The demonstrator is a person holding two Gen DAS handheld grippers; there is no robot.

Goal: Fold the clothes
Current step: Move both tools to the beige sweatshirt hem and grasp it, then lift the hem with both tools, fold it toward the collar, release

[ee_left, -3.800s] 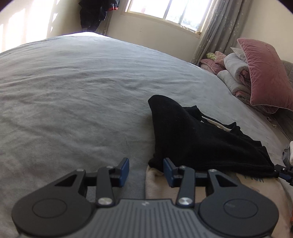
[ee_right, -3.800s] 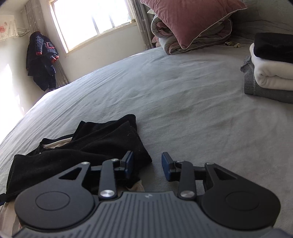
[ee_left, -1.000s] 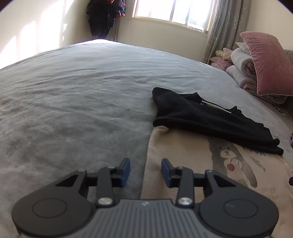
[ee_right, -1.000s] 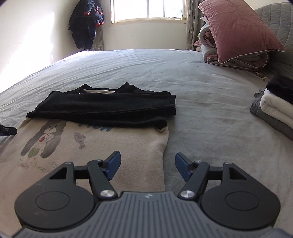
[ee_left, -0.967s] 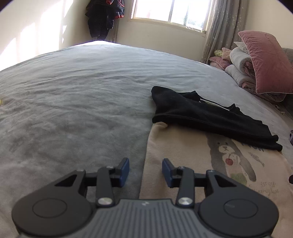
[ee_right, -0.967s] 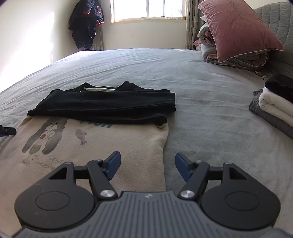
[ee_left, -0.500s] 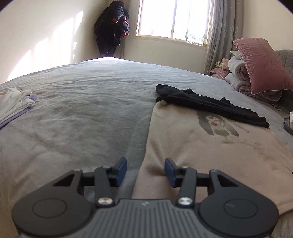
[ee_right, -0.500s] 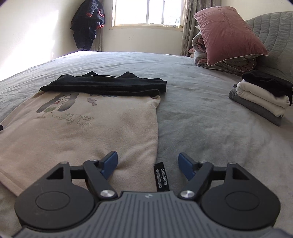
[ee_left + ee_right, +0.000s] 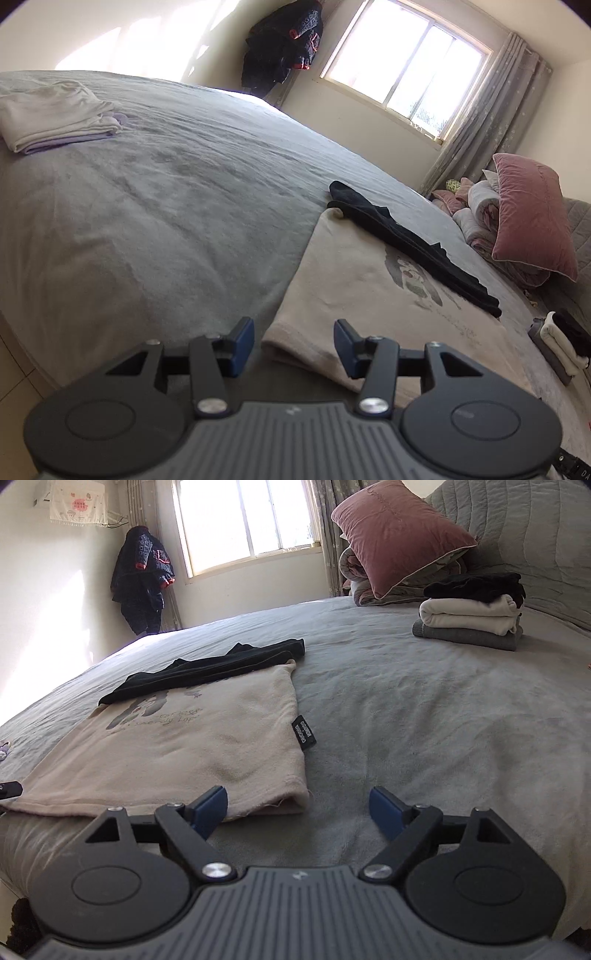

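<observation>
Now both tongs (image 9: 294, 345) (image 9: 298, 808) gape at the sweater's (image 9: 192, 738) near hem.

Bare grey bed (image 9: 424, 716) lies open right of the beige shirt (image 9: 192, 746), up to the folded stack (image 9: 469, 627) near the pillows (image 9: 391, 531).

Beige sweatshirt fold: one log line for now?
beige sweatshirt flat on bed | left gripper open, opening | right gripper open, opening | nothing held
</observation>
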